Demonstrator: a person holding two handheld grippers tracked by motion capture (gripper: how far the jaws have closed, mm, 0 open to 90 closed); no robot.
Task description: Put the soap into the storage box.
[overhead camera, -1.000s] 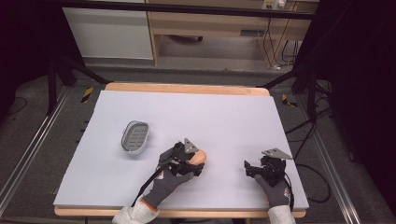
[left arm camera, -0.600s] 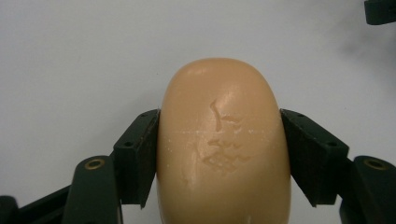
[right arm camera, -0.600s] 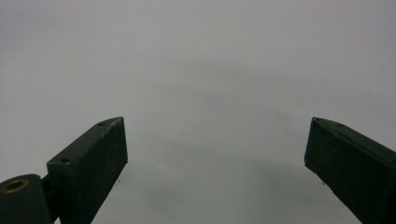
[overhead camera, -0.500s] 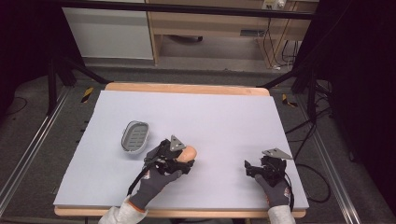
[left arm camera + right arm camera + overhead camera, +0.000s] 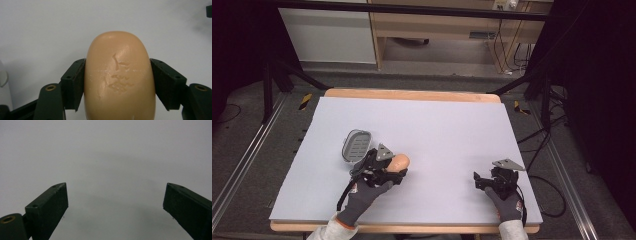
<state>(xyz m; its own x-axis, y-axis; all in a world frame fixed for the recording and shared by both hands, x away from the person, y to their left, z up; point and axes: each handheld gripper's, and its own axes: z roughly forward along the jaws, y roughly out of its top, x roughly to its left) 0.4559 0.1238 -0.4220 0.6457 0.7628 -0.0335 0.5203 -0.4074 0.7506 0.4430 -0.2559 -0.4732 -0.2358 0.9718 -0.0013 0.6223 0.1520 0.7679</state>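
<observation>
A tan oval bar of soap point(image 5: 399, 162) point(image 5: 119, 77) is clamped between the jaws of my left gripper point(image 5: 395, 170) point(image 5: 117, 80), lifted a little over the white table sheet. The two black jaws press on the bar's sides. A grey slotted soap dish point(image 5: 356, 145) lies just to the left of that gripper, apart from it. My right gripper point(image 5: 480, 179) point(image 5: 115, 205) rests low at the table's front right, its jaws wide open over bare sheet with nothing between them.
The white sheet point(image 5: 447, 130) covers a wooden-edged table point(image 5: 412, 94). Metal rails run along the floor on both sides, and cables point(image 5: 537, 150) trail off the right edge. A cabinet point(image 5: 329, 35) and shelving stand beyond the far edge.
My left gripper has carried the soap leftward, toward the soap dish. The right gripper has stayed in place.
</observation>
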